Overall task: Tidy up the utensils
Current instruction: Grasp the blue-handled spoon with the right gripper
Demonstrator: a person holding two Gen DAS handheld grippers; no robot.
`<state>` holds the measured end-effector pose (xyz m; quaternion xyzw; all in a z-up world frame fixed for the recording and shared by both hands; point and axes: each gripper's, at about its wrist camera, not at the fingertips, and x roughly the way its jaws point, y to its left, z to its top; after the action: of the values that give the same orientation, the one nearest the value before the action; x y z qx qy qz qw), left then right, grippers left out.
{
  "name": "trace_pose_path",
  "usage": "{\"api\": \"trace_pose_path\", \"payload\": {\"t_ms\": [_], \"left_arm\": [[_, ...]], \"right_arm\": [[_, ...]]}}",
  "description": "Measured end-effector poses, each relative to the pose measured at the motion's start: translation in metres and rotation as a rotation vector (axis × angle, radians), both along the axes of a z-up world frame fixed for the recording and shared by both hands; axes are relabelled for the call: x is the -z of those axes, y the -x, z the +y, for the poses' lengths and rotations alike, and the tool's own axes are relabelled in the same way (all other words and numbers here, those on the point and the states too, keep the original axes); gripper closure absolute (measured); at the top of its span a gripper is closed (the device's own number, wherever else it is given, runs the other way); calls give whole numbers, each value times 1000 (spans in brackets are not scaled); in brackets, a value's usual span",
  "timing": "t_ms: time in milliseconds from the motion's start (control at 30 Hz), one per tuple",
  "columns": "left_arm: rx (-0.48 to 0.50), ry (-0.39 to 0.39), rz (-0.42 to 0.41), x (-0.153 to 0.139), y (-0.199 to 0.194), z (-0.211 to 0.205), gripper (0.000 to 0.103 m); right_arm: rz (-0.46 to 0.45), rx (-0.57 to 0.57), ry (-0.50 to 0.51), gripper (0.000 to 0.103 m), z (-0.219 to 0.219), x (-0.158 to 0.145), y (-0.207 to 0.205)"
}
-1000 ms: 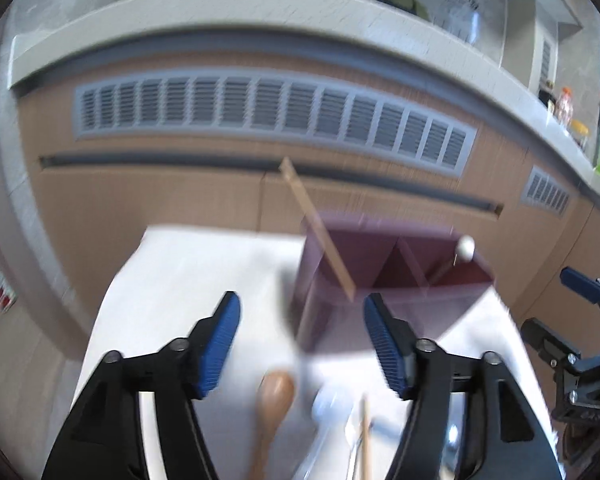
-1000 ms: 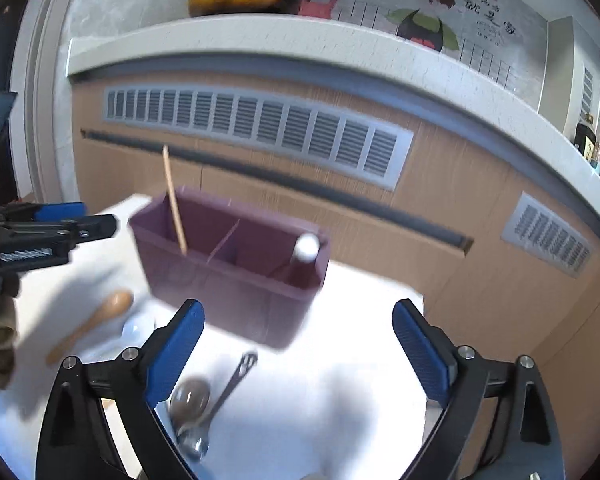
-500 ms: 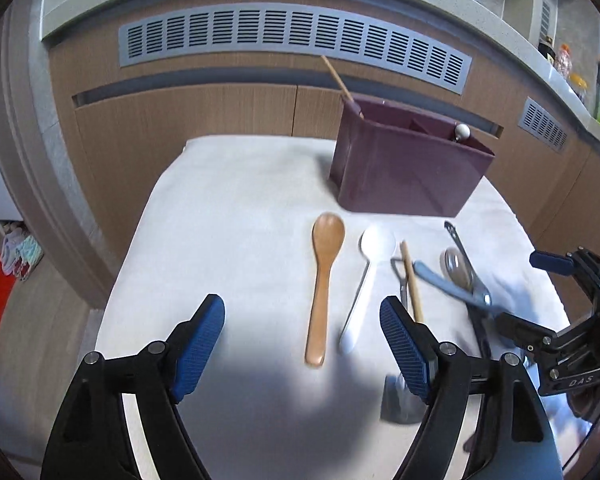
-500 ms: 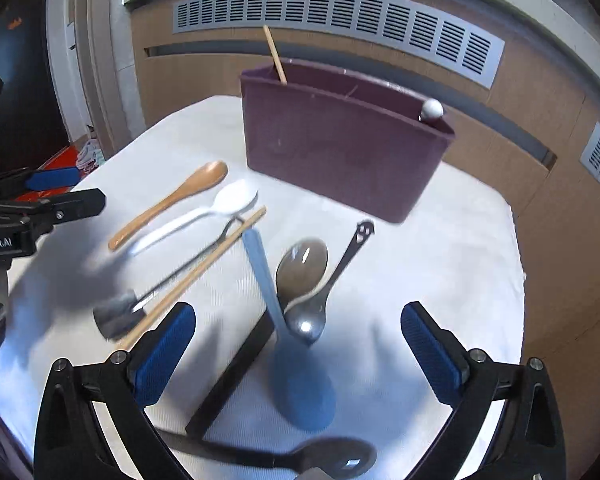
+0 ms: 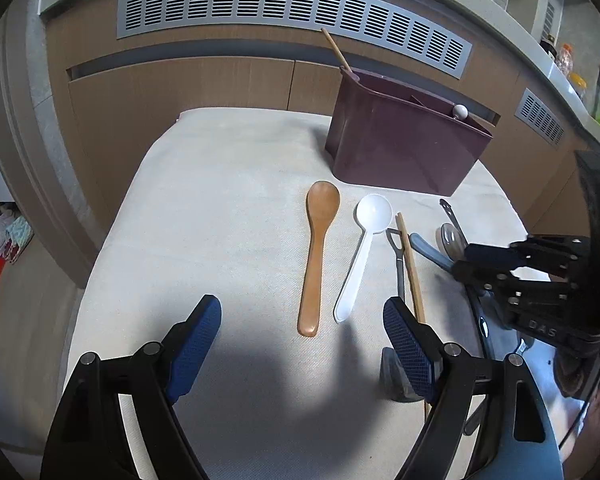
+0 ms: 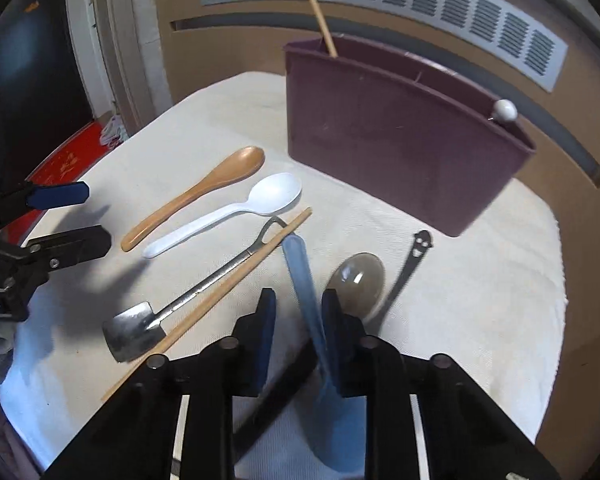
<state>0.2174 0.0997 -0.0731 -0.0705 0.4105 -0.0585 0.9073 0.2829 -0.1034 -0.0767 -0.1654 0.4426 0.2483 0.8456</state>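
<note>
The purple caddy (image 6: 400,152), upper centre-right of the right wrist view, holds only 1 chopstick (image 6: 323,26) & a white-knobbed item (image 6: 505,111). About 7 utensils lie on the tabletop (image 5: 220,208). Right tool (image 6: 298,332) has just been closing, blue spoon handle (image 6: 302,276) between the jaws, touching 1 pad, grip not sure. Left tool (image 5: 302,338) spread, empty.

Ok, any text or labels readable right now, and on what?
"DAS": white letters on the black body of the right gripper, left wrist view.
White print on the left gripper body, right wrist view: cut off at the edge, unreadable.
Purple holder: no text seen.
</note>
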Motion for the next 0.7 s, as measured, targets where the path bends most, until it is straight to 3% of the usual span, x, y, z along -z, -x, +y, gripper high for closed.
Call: {"api": "trace_pose_path", "payload": {"t_ms": [200, 400, 600, 700], "left_arm": [[-2, 6, 14, 4, -2, 1, 20], [0, 16, 38, 10, -6, -2, 20], [24, 2, 43, 9, -4, -14, 20], [31, -4, 42, 7, -3, -19, 20]], "right_arm": [[20, 28, 4, 82, -2, 10, -16], [35, -5, 33, 81, 0, 8, -3], [124, -29, -68, 86, 2, 2, -2], [115, -36, -52, 86, 11, 7, -6]]}}
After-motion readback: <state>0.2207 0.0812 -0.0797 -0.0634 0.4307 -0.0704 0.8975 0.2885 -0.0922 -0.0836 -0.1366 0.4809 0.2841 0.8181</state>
